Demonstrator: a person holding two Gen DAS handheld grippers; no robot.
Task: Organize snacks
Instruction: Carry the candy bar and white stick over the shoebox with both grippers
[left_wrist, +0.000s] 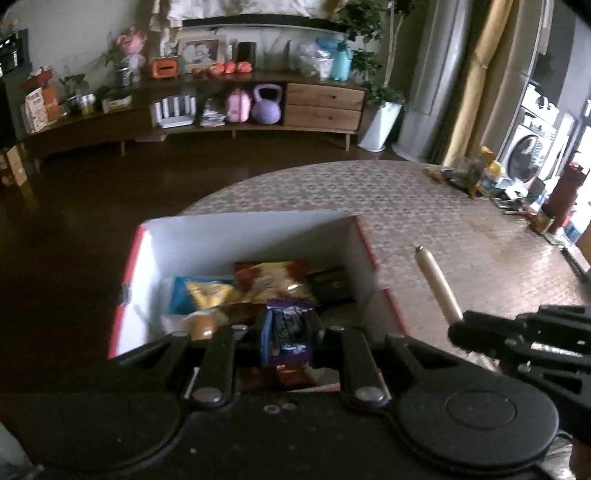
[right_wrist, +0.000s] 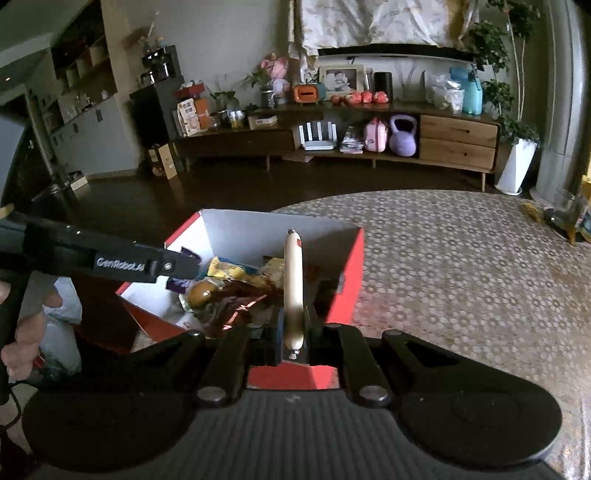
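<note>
Left gripper (left_wrist: 286, 332) was clamped on a purple snack pack (left_wrist: 287, 332), hanging over the red box (left_wrist: 125, 295) directly below it, likely for a drop. Right gripper (right_wrist: 293, 334) pinched 1 sausage stick (right_wrist: 293, 284) near its lower end, upright, box just ahead-left, next in line.

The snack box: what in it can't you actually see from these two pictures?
- Box floor: both views, buried under packets.
- Purple packet: left wrist view, lettering blurred, lower end behind the left gripper.
- Sausage stick: right wrist view, the right gripper covers its held part.
</note>
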